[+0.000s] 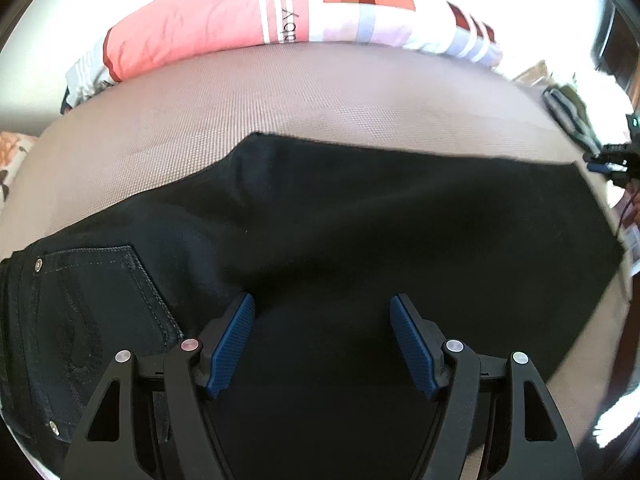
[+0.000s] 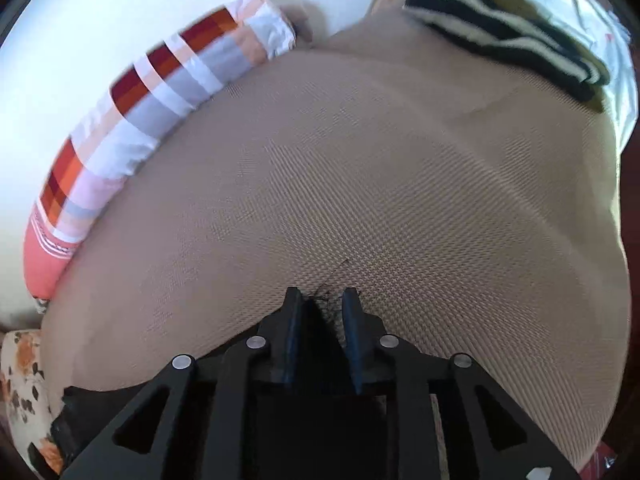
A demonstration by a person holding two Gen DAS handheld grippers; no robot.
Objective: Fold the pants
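Left wrist view: black pants [image 1: 340, 220] spread mid-frame on the tan mat [image 1: 280, 96], left gripper [image 1: 322, 312] jaws apart above them; right gripper [image 2: 322, 300] clamped on a frayed hem; folding looks barely begun.

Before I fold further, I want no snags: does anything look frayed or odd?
Yes: loose black threads stick out of the pants hem pinched in the right tongs, a frayed edge. The left tongs hang open above smooth cloth.

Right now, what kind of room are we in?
Probably a bedroom: the pants lie on a tan mattress, with a striped pillow along the wall and a floral cushion beside it.
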